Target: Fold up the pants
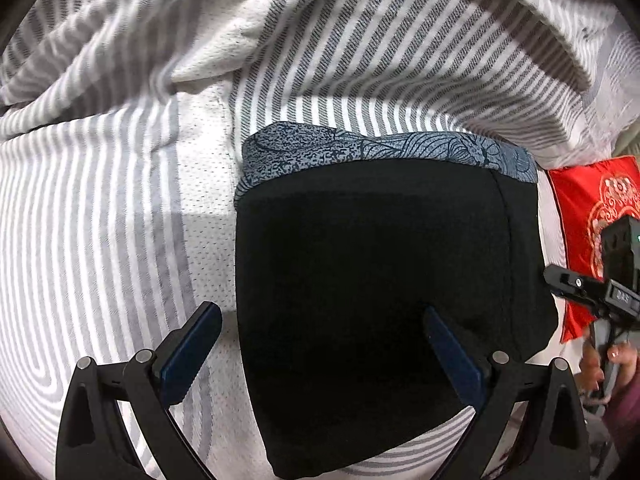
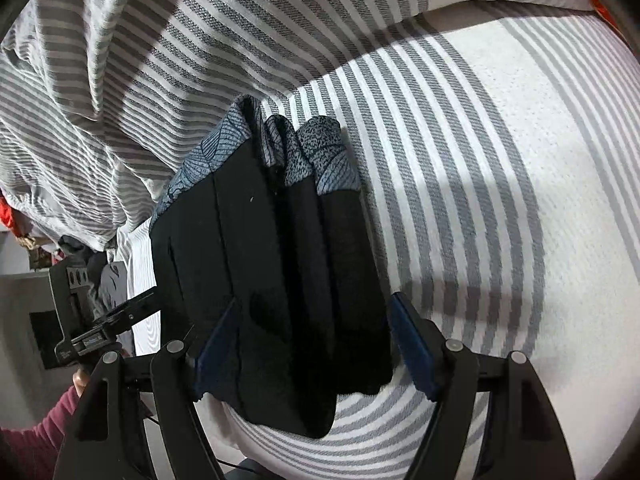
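Black pants (image 1: 380,280), grey-striped bedding (image 1: 100,220)

Bedroom — striped mattress (image 2: 500,128), rumpled duvet (image 1: 380,40).

The folded pants (image 1: 380,300) lie flat on the mattress (image 1: 120,240), with their patterned band (image 1: 380,148) at the far end. Behind them the blanket (image 1: 400,40) lies in a heap along the far side of the mattress and touches the band. In the left wrist view, the cushion (image 1: 588,216) is to the right of the pants, at the mattress edge. The left gripper (image 1: 320,360) is over the near left corner of the pants, one finger over the cloth and one beside it. The right gripper (image 2: 316,352) stands with one finger on each side of the near end.
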Demonstrator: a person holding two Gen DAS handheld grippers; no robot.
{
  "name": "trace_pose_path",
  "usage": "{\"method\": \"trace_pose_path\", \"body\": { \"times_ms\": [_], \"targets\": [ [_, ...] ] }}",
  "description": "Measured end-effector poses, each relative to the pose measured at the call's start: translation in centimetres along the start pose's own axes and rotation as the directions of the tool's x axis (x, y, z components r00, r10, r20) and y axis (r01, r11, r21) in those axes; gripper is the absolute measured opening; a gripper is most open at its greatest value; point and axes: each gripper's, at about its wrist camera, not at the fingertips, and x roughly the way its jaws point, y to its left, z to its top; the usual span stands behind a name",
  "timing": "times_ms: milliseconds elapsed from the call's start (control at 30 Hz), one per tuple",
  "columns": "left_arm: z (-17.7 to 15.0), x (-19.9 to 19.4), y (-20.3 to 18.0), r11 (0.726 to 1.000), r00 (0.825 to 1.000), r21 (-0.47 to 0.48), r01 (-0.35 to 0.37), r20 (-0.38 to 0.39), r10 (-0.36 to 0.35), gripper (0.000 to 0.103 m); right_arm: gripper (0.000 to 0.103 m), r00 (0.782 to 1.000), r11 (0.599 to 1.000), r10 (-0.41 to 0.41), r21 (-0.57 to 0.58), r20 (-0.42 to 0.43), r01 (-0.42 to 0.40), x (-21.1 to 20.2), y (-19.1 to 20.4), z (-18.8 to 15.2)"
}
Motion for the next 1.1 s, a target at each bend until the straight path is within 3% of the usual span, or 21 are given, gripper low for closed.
{"method": "trace_pose_path", "body": {
  "times_ms": [467, 900, 1033, 1100],
  "targets": [
    [0.9, 0.6, 2.1, 0.995, 0.992, 0.016, 0.094, -0.086, -0.092, 0.101, 0.078, 0.993, 0.992, 0.105, -0.071, -0.061, -0.109, 2.5, -0.1, 1.7],
    [1.5, 2.7, 2.5, 0.975, 0.965, -0.017, 0.220, -0.144, -0.220, 0.102, 0.081, 0.979, 0.977, 0.180, -0.093, -0.100, -0.190, 4.4, 0.1, 3.1],
    [1.1, 3.2, 2.4, 0.974, 0.962, -0.037, 0.226, -0.149, -0.229, 0.103, 0.083, 0.974, 0.976, 0.199, -0.067, -0.108, -0.207, 4.9, 0.1, 3.8],
    [0.8, 3.2, 1.9, 0.979, 0.971, -0.036, 0.200, -0.128, -0.203, 0.103, 0.083, 0.976, 0.981, 0.185, -0.031, -0.114, -0.190, 5.1, 0.3, 4.1]
  ]
}}
